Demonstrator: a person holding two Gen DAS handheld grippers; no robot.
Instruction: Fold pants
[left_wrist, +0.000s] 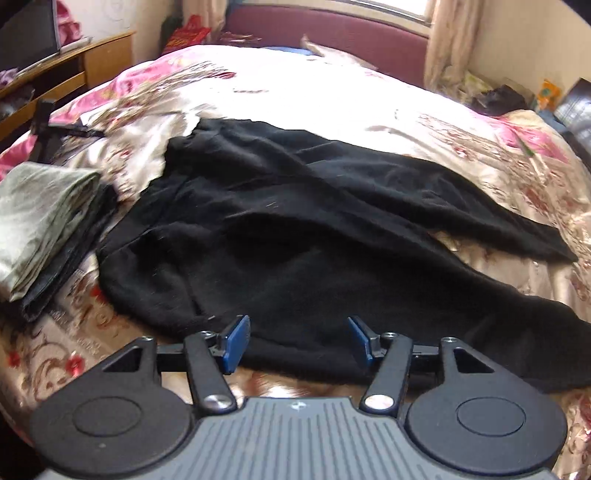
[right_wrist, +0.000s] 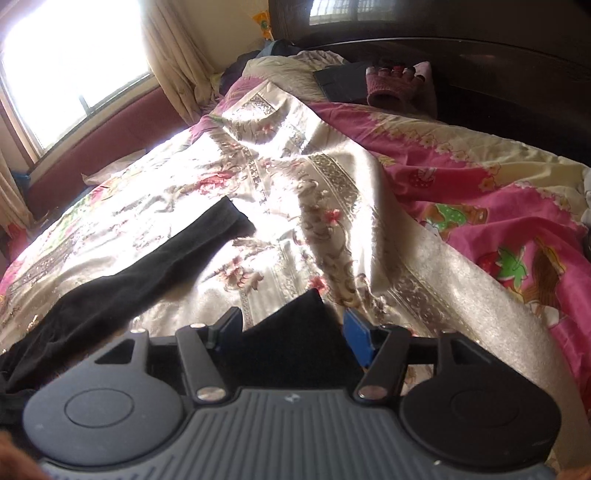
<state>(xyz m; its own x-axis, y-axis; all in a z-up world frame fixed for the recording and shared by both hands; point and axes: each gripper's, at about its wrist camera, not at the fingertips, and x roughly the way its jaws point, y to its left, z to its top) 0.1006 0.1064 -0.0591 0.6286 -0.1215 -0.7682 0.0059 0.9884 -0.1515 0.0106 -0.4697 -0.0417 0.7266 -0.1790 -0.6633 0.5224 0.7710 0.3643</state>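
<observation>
Black pants (left_wrist: 295, 236) lie spread on a floral bedspread (left_wrist: 332, 96), waist toward the left, two legs running right. My left gripper (left_wrist: 298, 341) is open, its blue pads just above the near edge of the pants, holding nothing. In the right wrist view, one pant leg (right_wrist: 155, 266) stretches off to the upper left, and the cuff end of the other leg (right_wrist: 291, 332) lies between the open jaws of my right gripper (right_wrist: 291, 334). The jaws stand wide apart and do not pinch the cloth.
A folded grey-green garment on a dark one (left_wrist: 40, 218) sits at the left of the bed. A black stand (left_wrist: 44, 125) lies behind it. A pink cartoon quilt (right_wrist: 480, 192) covers the right side. A maroon headboard (left_wrist: 332, 29) and a window (right_wrist: 66, 62) are beyond.
</observation>
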